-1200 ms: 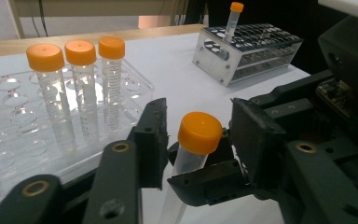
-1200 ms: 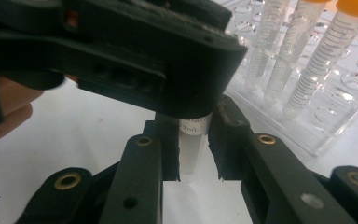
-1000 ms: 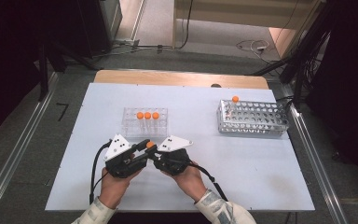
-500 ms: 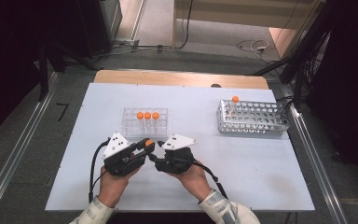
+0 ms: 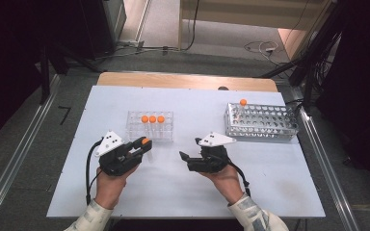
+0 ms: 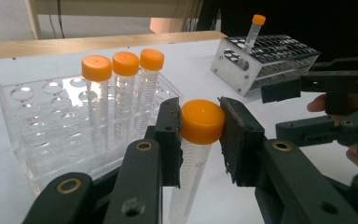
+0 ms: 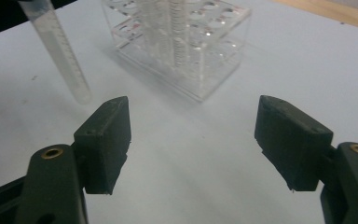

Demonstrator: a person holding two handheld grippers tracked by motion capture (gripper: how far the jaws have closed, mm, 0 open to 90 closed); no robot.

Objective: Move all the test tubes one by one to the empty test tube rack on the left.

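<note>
Three tubes (image 5: 152, 124) standing in the clear rack (image 5: 150, 126), one (image 5: 242, 107) in the metal rack (image 5: 262, 122), another tube (image 6: 196, 144) clamped in left tool (image 6: 200, 140), unplaced; right tool (image 7: 193, 135) released, empty.

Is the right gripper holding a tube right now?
No, the right gripper has its black jaws wide apart over bare white table, gripping nothing.
</note>
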